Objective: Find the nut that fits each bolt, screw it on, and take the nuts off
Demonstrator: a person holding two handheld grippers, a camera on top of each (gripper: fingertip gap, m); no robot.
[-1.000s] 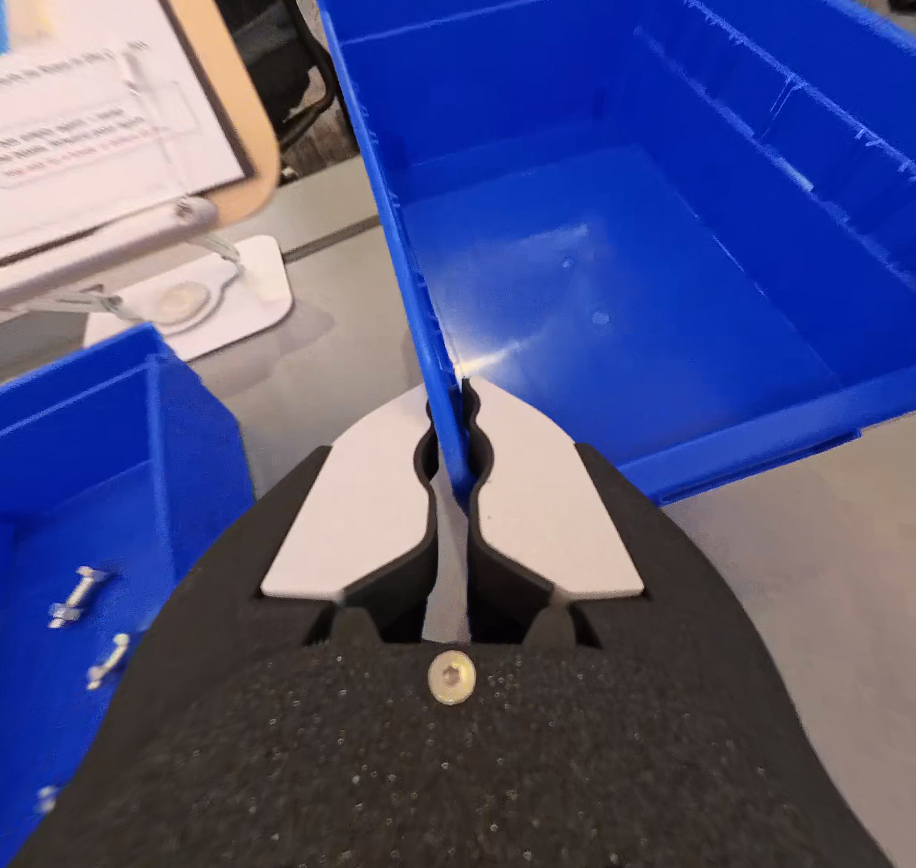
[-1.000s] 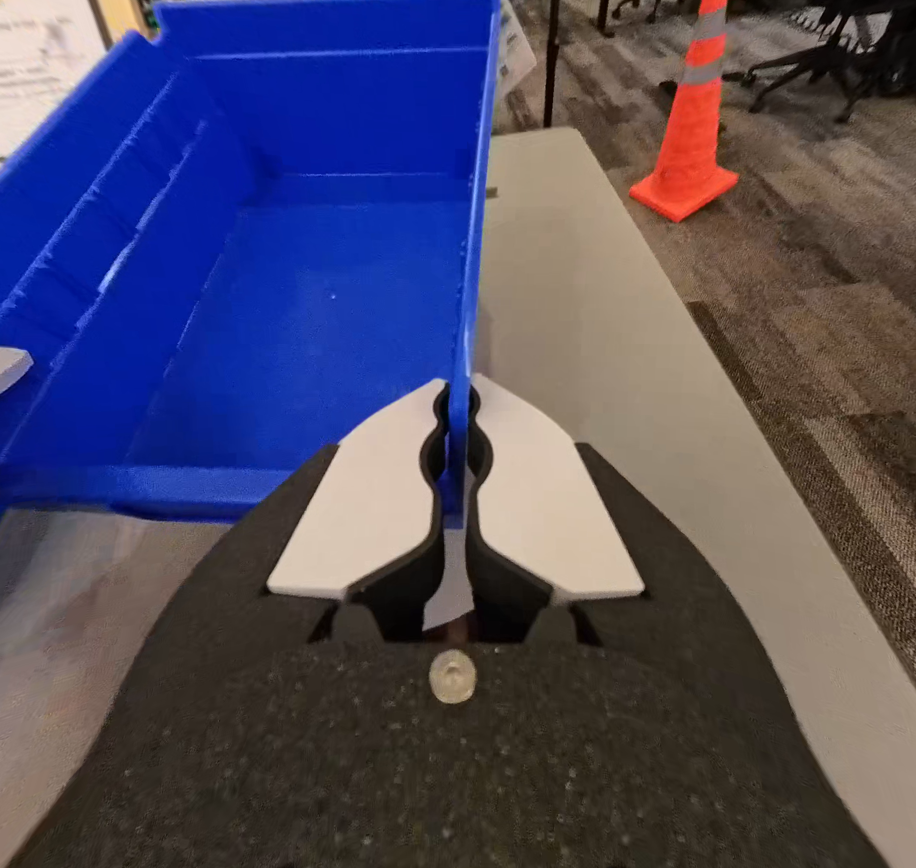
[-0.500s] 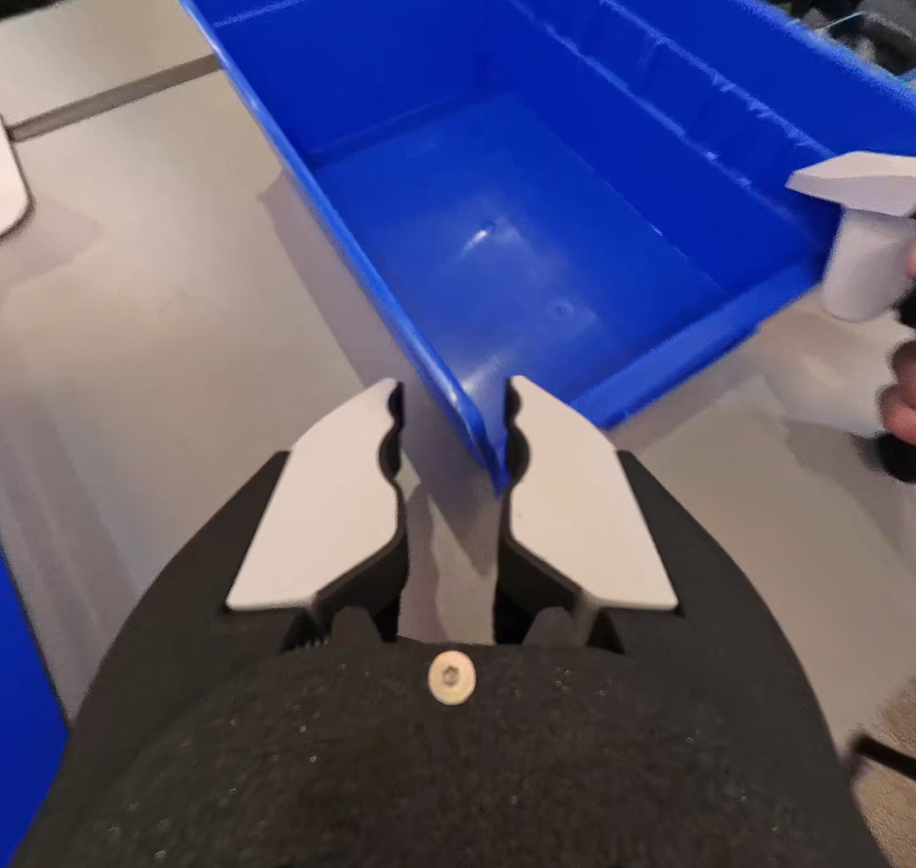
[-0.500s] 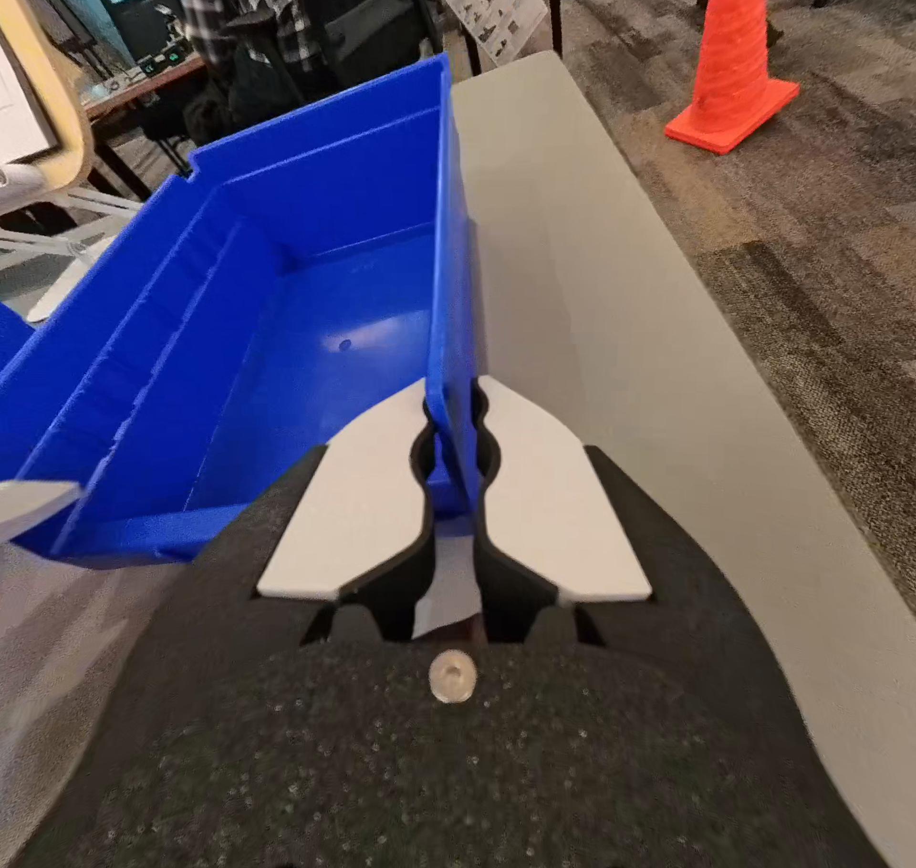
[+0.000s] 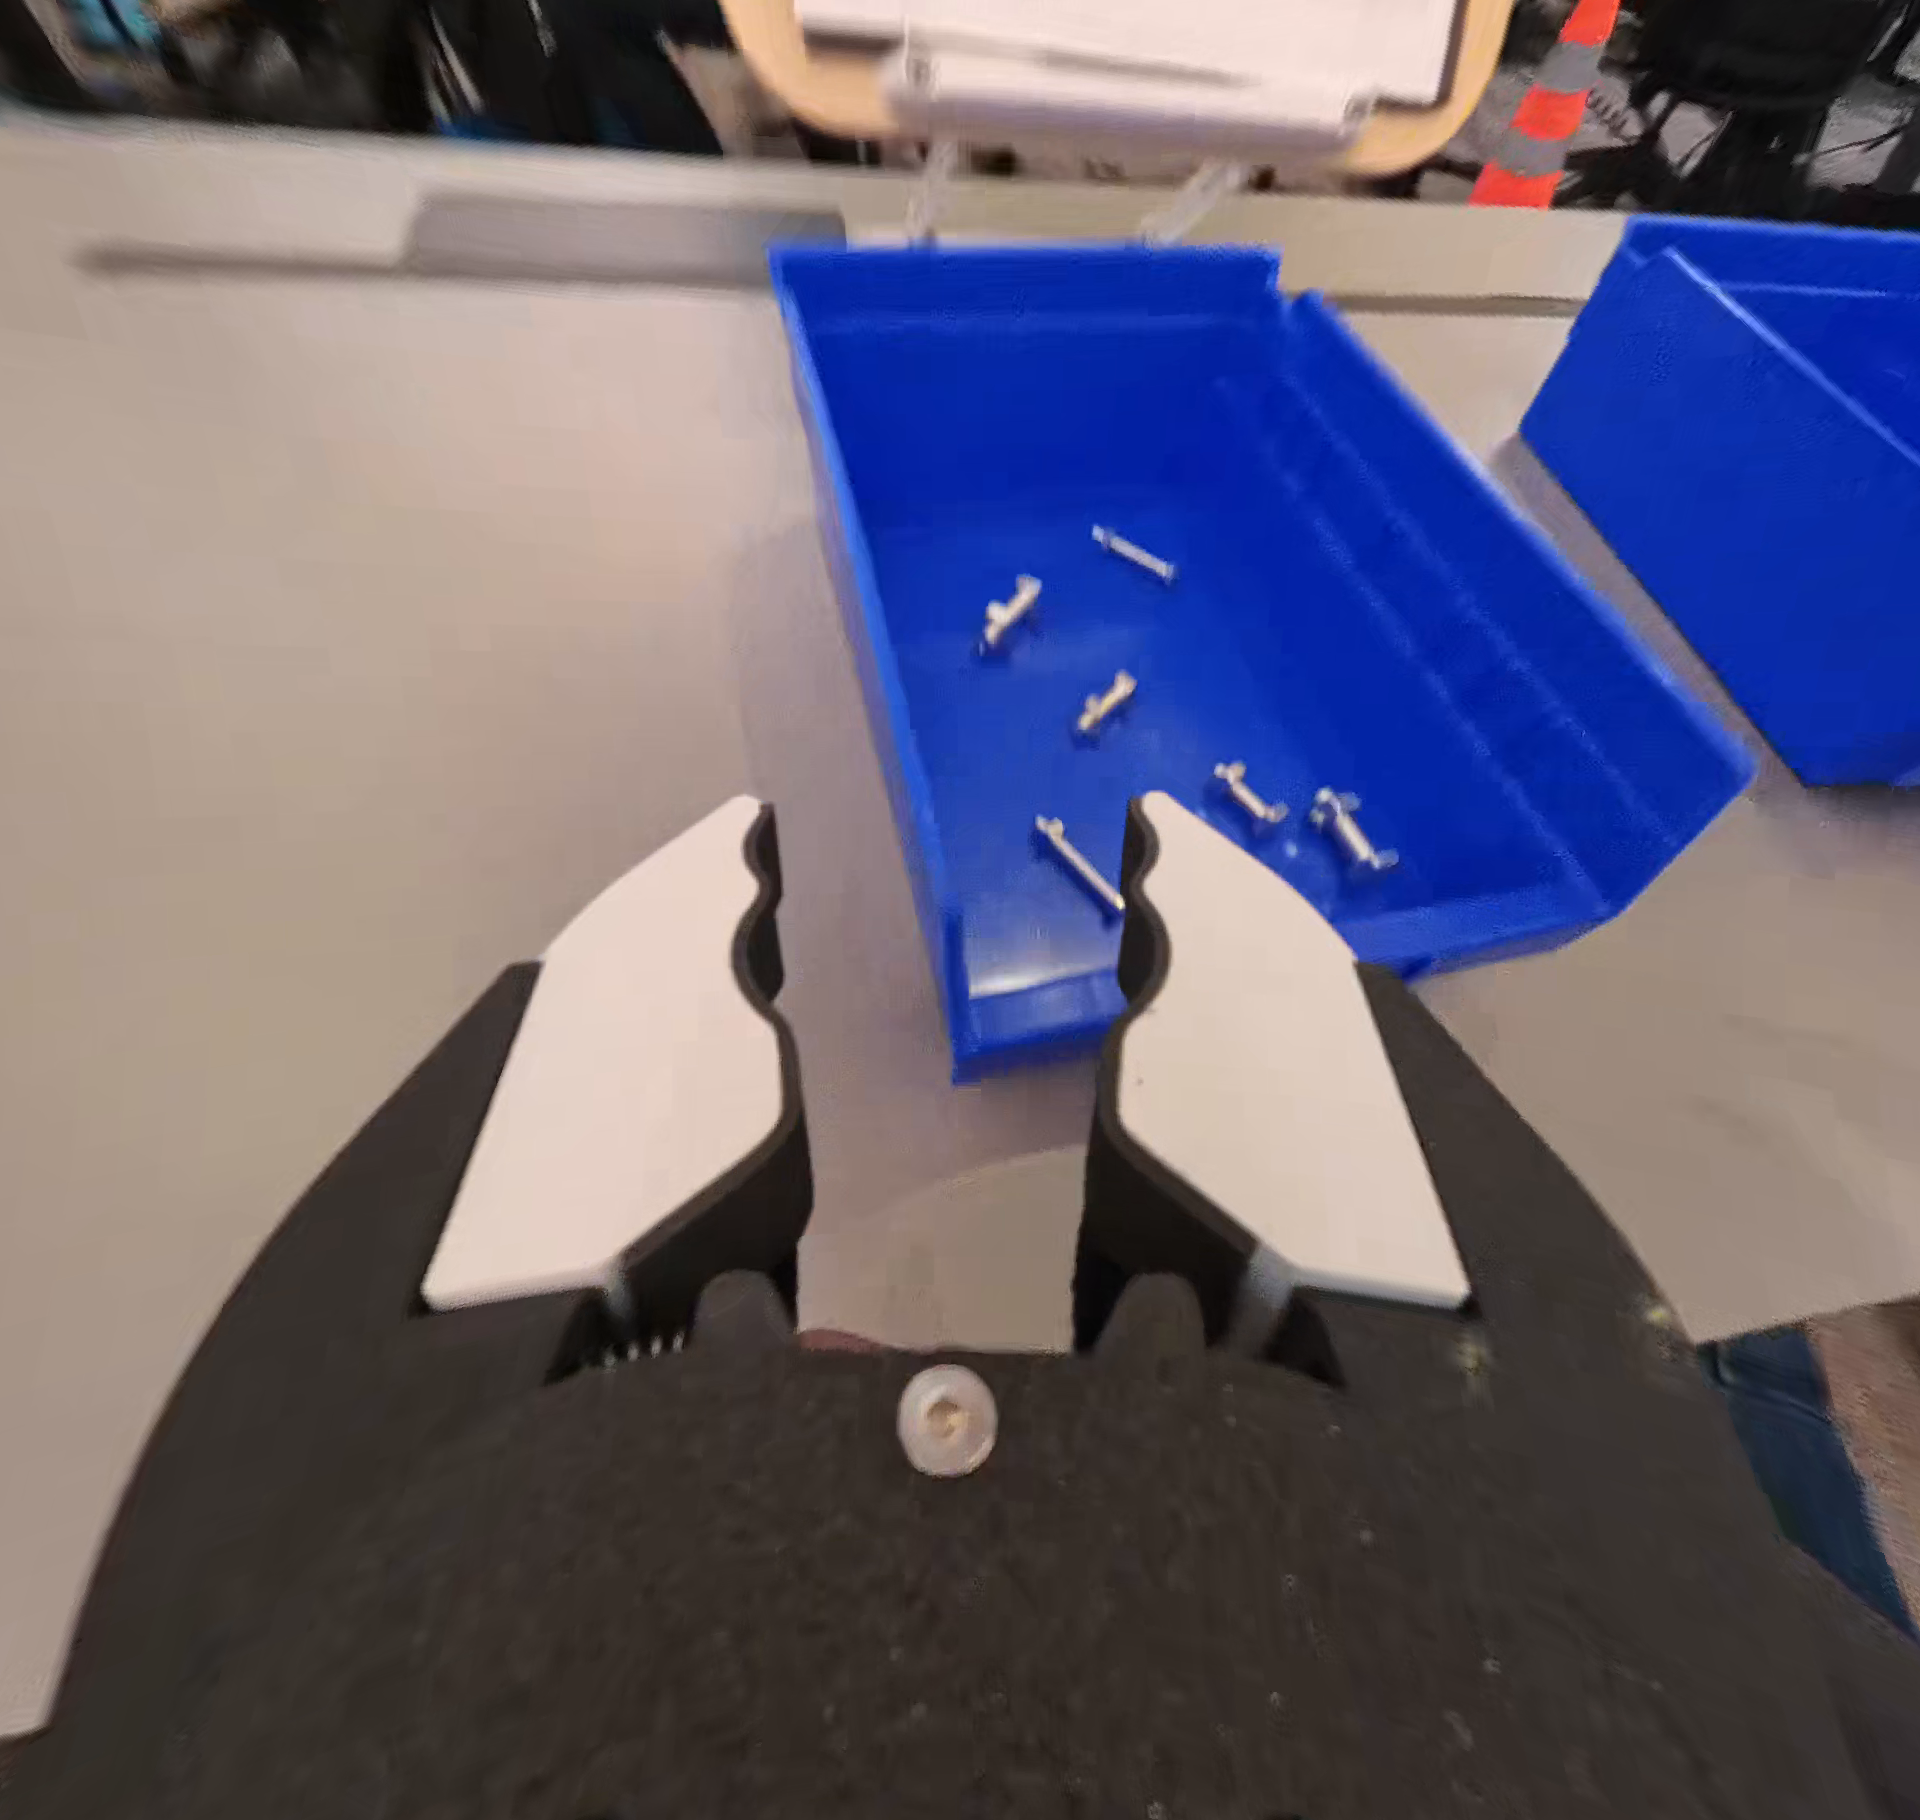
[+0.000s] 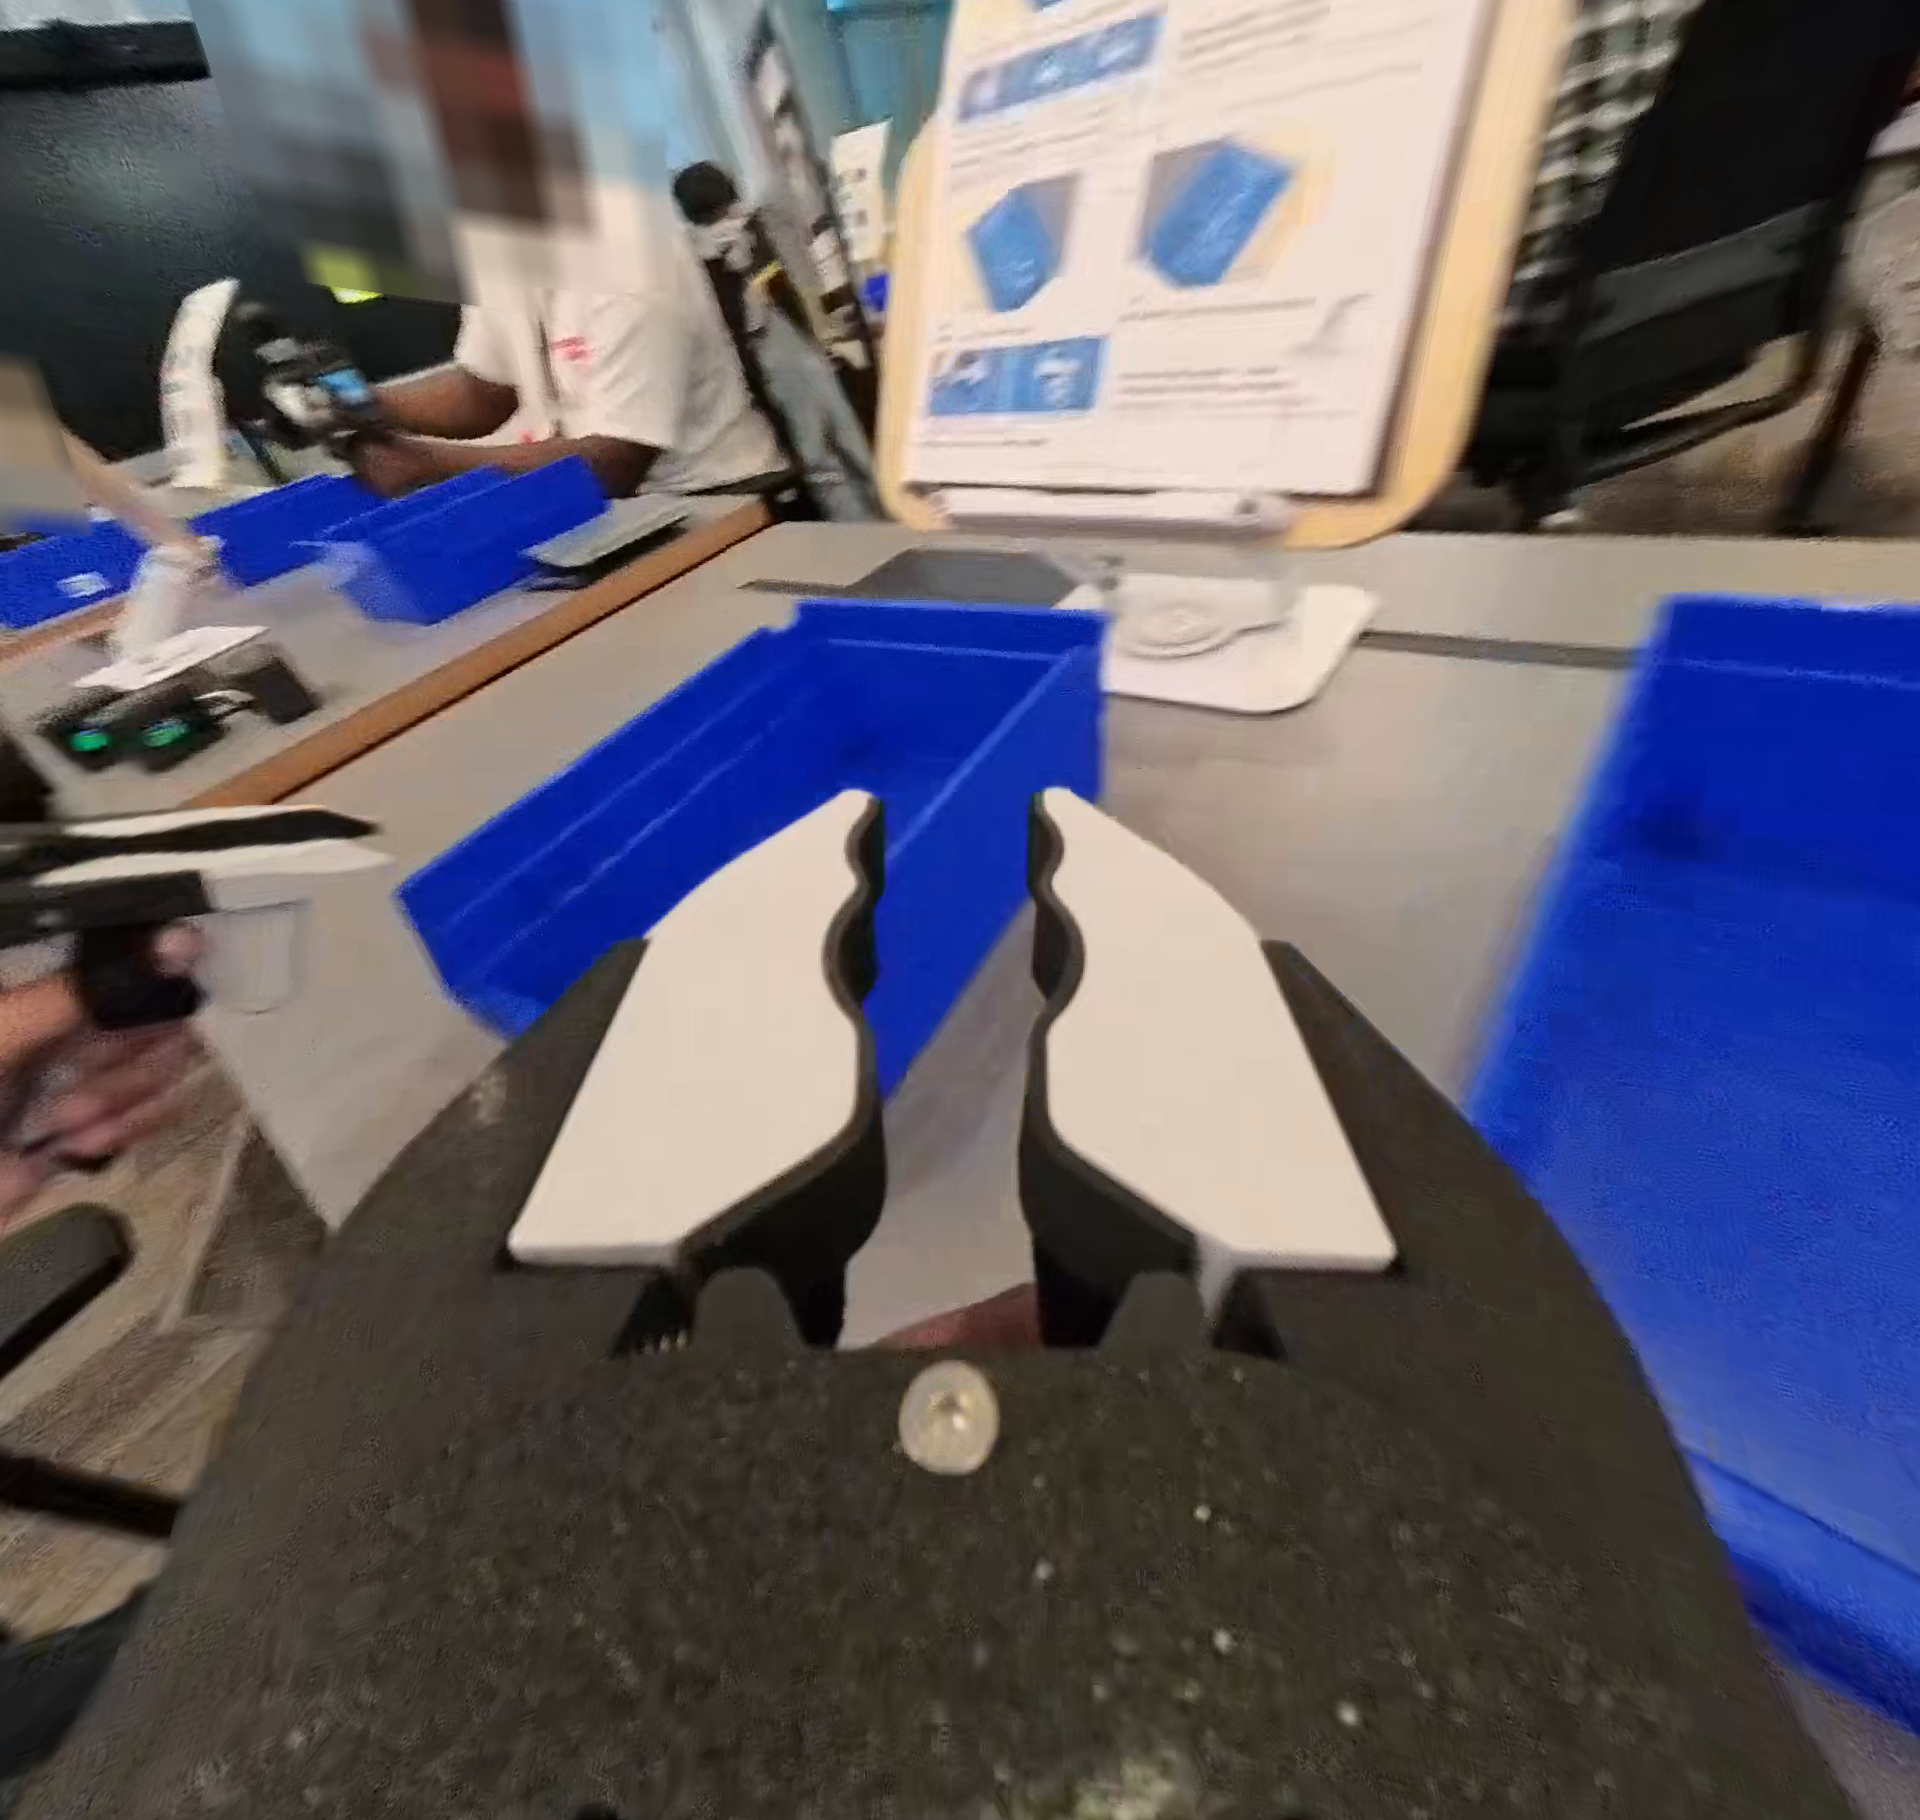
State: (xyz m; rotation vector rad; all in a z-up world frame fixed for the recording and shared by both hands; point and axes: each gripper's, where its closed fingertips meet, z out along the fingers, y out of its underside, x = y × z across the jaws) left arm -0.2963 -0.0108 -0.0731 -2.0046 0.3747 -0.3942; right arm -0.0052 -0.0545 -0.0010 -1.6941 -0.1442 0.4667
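Bolts (image 5: 1081,866), six small silver ones, several with nuts on their shanks, lie scattered on the floor of the smaller blue plastic bin (image 5: 1455,627) near the grey tabletop's (image 5: 364,575) far edge. A second ago both grippers clamped the side walls of the larger, empty blue bin (image 6: 1714,991); now the left gripper (image 5: 940,835) hangs spread wide and empty over the smaller bin's near corner, and the right gripper (image 6: 956,825) is released too, between the bins.
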